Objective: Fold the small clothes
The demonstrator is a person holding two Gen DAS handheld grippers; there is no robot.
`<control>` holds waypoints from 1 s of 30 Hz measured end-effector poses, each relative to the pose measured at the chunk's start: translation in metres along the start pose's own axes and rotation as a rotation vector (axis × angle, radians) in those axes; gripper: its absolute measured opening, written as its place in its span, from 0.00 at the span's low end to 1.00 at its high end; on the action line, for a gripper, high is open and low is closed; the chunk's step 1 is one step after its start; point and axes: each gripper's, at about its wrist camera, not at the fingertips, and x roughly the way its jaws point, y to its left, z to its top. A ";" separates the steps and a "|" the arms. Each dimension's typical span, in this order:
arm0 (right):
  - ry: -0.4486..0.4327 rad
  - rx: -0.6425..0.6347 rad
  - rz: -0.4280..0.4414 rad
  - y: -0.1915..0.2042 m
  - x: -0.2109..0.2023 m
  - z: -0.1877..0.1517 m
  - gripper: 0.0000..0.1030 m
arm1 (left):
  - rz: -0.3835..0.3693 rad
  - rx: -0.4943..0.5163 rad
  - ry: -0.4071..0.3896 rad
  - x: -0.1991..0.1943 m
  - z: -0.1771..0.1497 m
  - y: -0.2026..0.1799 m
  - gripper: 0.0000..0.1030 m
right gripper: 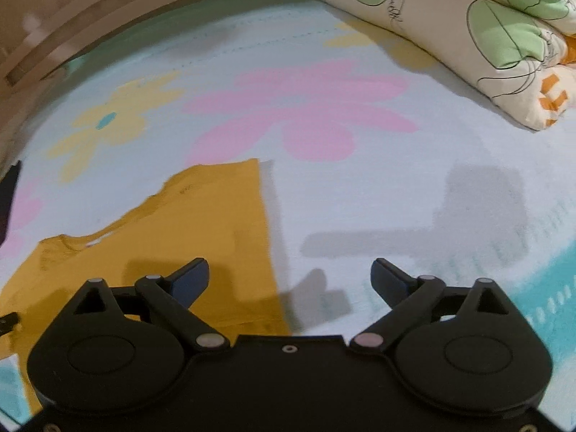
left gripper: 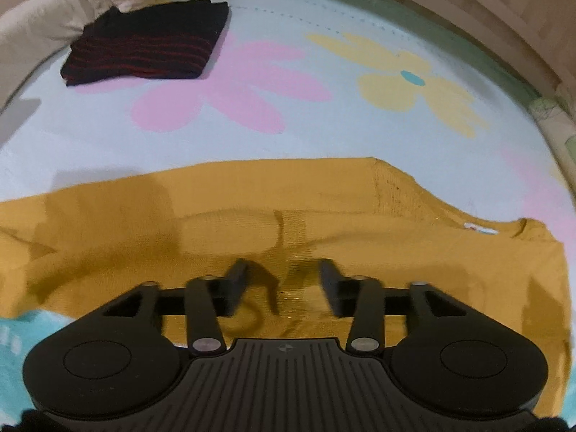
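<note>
Mustard-yellow knit garment (left gripper: 252, 216) lies flat, part-folded, on the flower-printed bed sheet (left gripper: 324, 126). Left gripper (left gripper: 284, 280) hovers over it, half open, empty. Right gripper (right gripper: 289, 277) wide open over the garment's edge. Best to pinch matching edges, lift low, fold across evenly. Folded dark red-striped cloth (left gripper: 144, 50) well apart.

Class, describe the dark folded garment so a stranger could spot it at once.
Start at the flowered bedsheet. At its far edge lies a cream quilt, and beside it sits the dark folded garment. It is black with thin red stripes, unlike the plain mustard shirt spread nearer.
</note>
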 end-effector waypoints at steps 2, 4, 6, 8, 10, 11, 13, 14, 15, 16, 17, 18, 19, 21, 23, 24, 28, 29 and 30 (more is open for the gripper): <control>0.024 -0.020 -0.004 0.001 0.006 -0.001 0.98 | 0.016 0.007 -0.006 -0.002 0.000 0.001 0.49; 0.044 -0.035 -0.013 0.004 0.011 -0.003 0.98 | 0.020 0.004 -0.007 -0.005 0.000 0.006 0.49; 0.054 -0.059 -0.003 0.011 0.010 -0.004 0.98 | 0.023 -0.004 -0.026 -0.013 0.002 0.013 0.50; 0.056 -0.086 0.017 0.020 0.008 -0.004 0.98 | 0.031 -0.016 -0.057 -0.023 0.005 0.020 0.54; 0.045 -0.114 0.038 0.031 0.002 -0.005 0.98 | 0.042 -0.021 -0.084 -0.034 0.005 0.028 0.62; 0.043 -0.132 0.047 0.037 -0.001 -0.006 0.98 | 0.051 -0.027 -0.099 -0.040 0.005 0.035 0.62; 0.046 -0.173 0.056 0.048 -0.006 -0.008 0.98 | 0.066 -0.044 -0.115 -0.048 0.005 0.048 0.62; 0.047 -0.196 0.064 0.054 -0.009 -0.009 0.98 | 0.071 -0.057 -0.122 -0.052 0.005 0.057 0.62; 0.046 -0.217 0.074 0.058 -0.011 -0.011 0.98 | 0.077 -0.074 -0.130 -0.057 0.004 0.068 0.62; 0.047 -0.239 0.085 0.063 -0.014 -0.012 0.98 | 0.079 -0.091 -0.140 -0.061 0.002 0.078 0.62; 0.045 -0.263 0.100 0.069 -0.018 -0.015 0.98 | 0.075 -0.109 -0.158 -0.067 0.000 0.092 0.62; 0.042 -0.279 0.112 0.072 -0.020 -0.017 0.98 | 0.075 -0.124 -0.175 -0.073 -0.001 0.103 0.62; 0.041 -0.295 0.123 0.076 -0.023 -0.019 0.98 | 0.087 -0.147 -0.188 -0.079 -0.003 0.116 0.62; 0.039 -0.314 0.142 0.085 -0.024 -0.022 1.00 | 0.116 -0.191 -0.203 -0.092 -0.007 0.140 0.62; 0.042 -0.314 0.170 0.089 -0.027 -0.024 1.00 | 0.132 -0.245 -0.206 -0.101 -0.013 0.166 0.62; 0.044 -0.313 0.181 0.090 -0.029 -0.024 1.00 | 0.140 -0.264 -0.203 -0.104 -0.015 0.176 0.62; 0.041 -0.298 0.230 0.095 -0.033 -0.026 1.00 | 0.178 -0.314 -0.177 -0.108 -0.028 0.209 0.61; 0.041 -0.295 0.242 0.097 -0.034 -0.026 1.00 | 0.173 -0.336 -0.169 -0.106 -0.030 0.216 0.61; 0.039 -0.299 0.252 0.100 -0.035 -0.027 1.00 | 0.161 -0.367 -0.160 -0.104 -0.033 0.222 0.61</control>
